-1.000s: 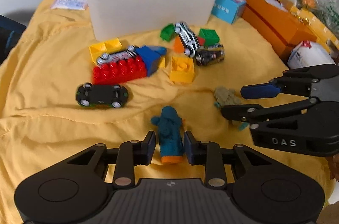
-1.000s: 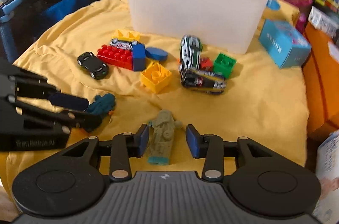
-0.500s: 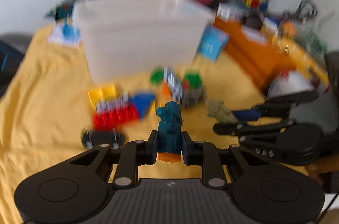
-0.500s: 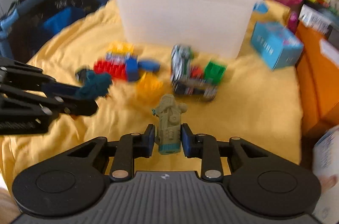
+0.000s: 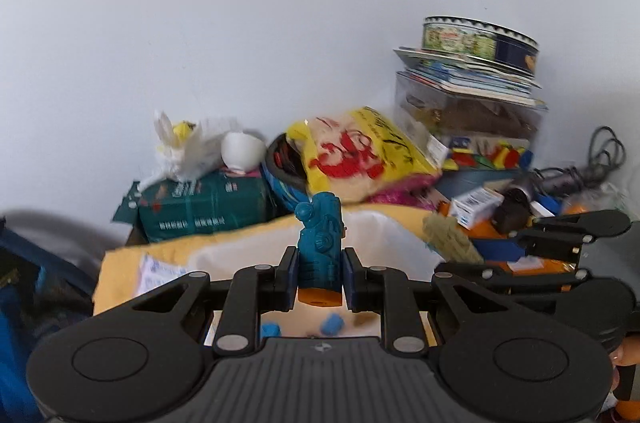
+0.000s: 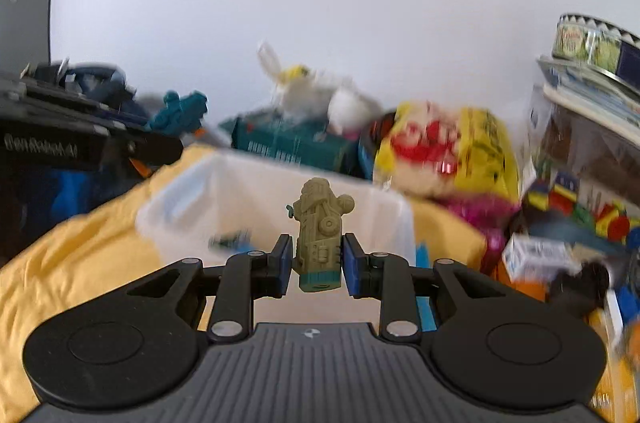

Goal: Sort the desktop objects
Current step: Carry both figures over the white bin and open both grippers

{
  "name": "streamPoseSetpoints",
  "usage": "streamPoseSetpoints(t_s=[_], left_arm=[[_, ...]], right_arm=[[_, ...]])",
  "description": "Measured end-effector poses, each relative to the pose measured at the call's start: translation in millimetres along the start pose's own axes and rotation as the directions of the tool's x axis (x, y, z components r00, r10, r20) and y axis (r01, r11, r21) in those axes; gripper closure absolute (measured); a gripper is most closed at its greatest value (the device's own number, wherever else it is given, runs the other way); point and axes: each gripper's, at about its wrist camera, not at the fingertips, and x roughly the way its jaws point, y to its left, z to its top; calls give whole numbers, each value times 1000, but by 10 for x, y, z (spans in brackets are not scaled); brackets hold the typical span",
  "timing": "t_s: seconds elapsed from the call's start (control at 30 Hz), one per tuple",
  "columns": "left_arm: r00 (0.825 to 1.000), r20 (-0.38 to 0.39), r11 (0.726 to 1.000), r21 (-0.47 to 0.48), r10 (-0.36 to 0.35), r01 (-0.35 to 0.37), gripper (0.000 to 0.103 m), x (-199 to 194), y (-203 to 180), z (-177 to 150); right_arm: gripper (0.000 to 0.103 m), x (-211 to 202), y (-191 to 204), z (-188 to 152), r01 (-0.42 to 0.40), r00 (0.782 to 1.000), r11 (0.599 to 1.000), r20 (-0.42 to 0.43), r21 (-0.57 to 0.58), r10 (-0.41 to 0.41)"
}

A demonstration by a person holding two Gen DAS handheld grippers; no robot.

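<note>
A: What does the left gripper [image 5: 320, 273] have?

B: A blue toy figure [image 5: 320, 243] with an orange base. The jaws closed in during the last second and now clamp it from both sides, with the figure standing upright between the pads.

A: And the right gripper [image 6: 315, 261]?

B: The same kind of toy, but an olive-green figure [image 6: 320, 239] with a teal base. Its jaws also closed in over the last second and now squeeze the figure near its lower half. It stands upright too.

A: Where are the two toys in relation to the bin?

B: Both are held up in the air at the clear plastic bin [image 6: 224, 191], which sits on the yellow cloth [image 6: 80, 255] covering the counter. In the right wrist view the green figure shows in front of the bin's open top. In the left wrist view the blue figure sits over the bin's pale interior, where two small blue pieces [image 5: 332, 323] lie on the bottom.

A: Can each camera see the other gripper?

B: Yes. The left view shows the right gripper at its right edge with the green toy sticking out. The right view shows the left gripper at its left edge with the blue toy.

A: Anything behind the bin?

B: A green box [image 5: 208, 203], a white rabbit toy [image 5: 180, 151], a yellow bag [image 5: 360, 155] and a stack topped by a round tin [image 5: 478, 37], all against a white wall. The right view is blurred.
</note>
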Motion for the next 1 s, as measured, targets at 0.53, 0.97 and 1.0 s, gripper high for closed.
streamPoseSetpoints(t_s=[0.53, 0.97, 1.0], left_arm=[[987, -142, 995, -61, 71, -80, 50, 825, 209, -386], [991, -132, 996, -85, 15, -26, 39, -133, -152, -879], [989, -149, 996, -84, 16, -28, 39, -148, -186, -978]], right_arm=[[65, 682, -92, -113, 54, 994, 991, -97, 123, -42], [53, -37, -76, -409, -114, 991, 988, -57, 107, 121], [52, -69, -67, -466, -123, 989, 986, -65, 110, 131]])
